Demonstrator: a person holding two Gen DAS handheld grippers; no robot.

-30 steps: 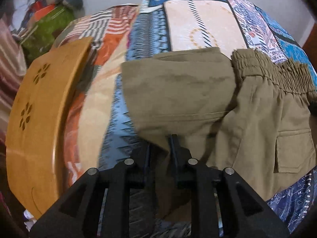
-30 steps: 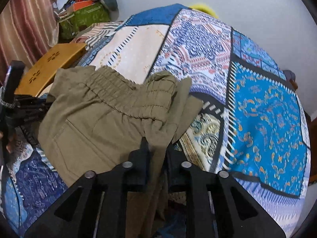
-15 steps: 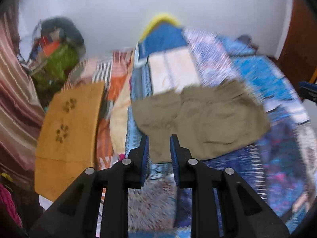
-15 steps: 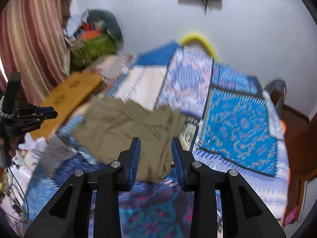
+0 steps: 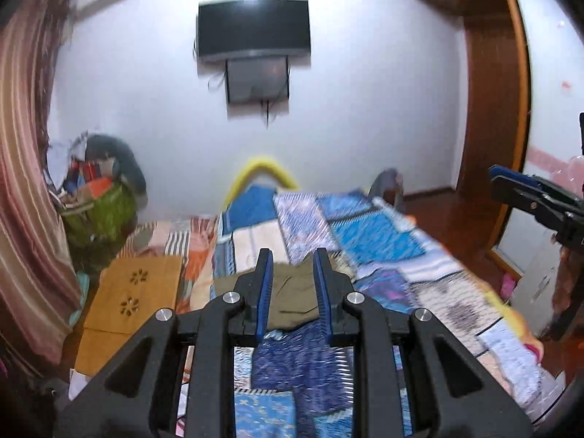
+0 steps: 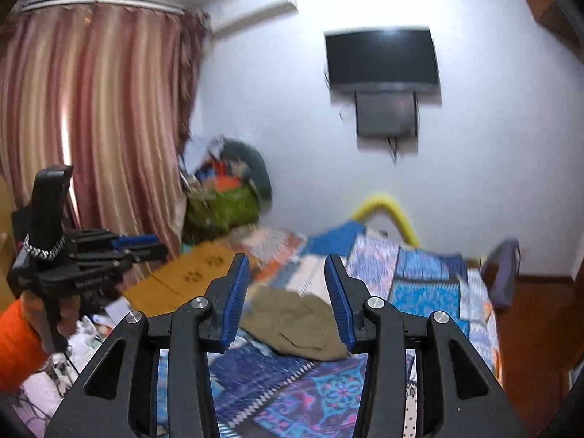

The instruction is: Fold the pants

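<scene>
The olive cargo pants [image 6: 297, 323] are lying folded into a compact bundle on the bed [image 6: 427, 284], on its patchwork bedspread [image 5: 303, 368] of blue, white and orange printed cotton. In both wrist views the pants are being seen ahead of and below the claws, well apart from them, so nothing is being touched.

The left claw [image 5: 292, 288] is being held released, with a moderate gap between its blue ribbed pads, and nothing is being gripped. The right claw [image 6: 288, 301] is also being held released, with a wider gap, and it is empty too. From the left view the bundle is being framed straight between the fingers; from the right view it is lying slightly to the right of the centre line. Its long axis seems to be running across the bed, from side to side. Neither claw can be judged clearly nearer.

The fabric is looking soft, matte and a little crumpled, with a limp lower edge. The folding is being judged as finished or nearly finished.

A wooden lap table [image 5: 131, 292] with flower cut-outs is standing beside the bed on the left.
</scene>
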